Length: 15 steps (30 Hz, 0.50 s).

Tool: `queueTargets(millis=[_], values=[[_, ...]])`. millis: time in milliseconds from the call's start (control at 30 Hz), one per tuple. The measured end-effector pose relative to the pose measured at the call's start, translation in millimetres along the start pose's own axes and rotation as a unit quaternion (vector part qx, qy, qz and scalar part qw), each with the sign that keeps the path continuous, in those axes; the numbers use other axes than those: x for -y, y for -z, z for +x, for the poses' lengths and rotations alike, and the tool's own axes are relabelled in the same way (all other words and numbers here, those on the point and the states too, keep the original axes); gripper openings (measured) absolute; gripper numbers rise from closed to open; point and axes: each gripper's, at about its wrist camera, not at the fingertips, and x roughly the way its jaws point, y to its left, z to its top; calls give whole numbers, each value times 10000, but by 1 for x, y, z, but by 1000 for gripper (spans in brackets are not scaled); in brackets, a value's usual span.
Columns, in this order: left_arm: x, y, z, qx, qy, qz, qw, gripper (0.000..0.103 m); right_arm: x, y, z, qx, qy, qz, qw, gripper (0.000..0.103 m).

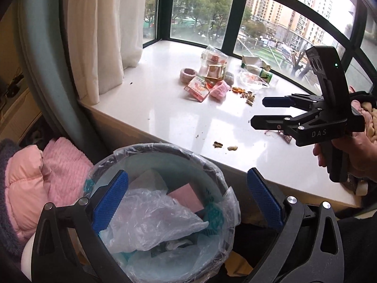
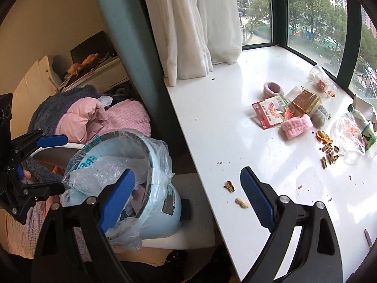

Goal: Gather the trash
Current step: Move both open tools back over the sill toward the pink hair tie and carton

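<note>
The trash bin (image 1: 165, 202) sits right under the left tool (image 1: 186, 202), below the edge of the white surface (image 1: 165, 108). It is lined with a clear bag, and a crumpled plastic bag (image 1: 150, 221) and a pink piece (image 1: 186, 195) lie inside. The left tool is wide apart and holds nothing. The right tool (image 1: 259, 112) hangs over the surface, off to the right of the left one, and it is spread apart with nothing in it too. Just in front of the right tool lie two peanut shells (image 2: 235, 193). Farther ahead of it is a pile of trash: a red packet (image 2: 268, 114), a gold box (image 2: 306, 103), a pink cloth (image 2: 297, 126), more peanut shells (image 2: 328, 155) and a clear wrapper (image 2: 348, 136). A white curtain (image 2: 200, 23) hangs to the left of the pile. Pink clothes (image 1: 35, 181) are heaped to the left of the bin.
</note>
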Motion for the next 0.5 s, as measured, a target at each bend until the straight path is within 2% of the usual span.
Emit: queueTargets(millis=[500], values=[[67,-69,43,77,490,674,9965,97,89,7,-54,338,602,597,9958,88]])
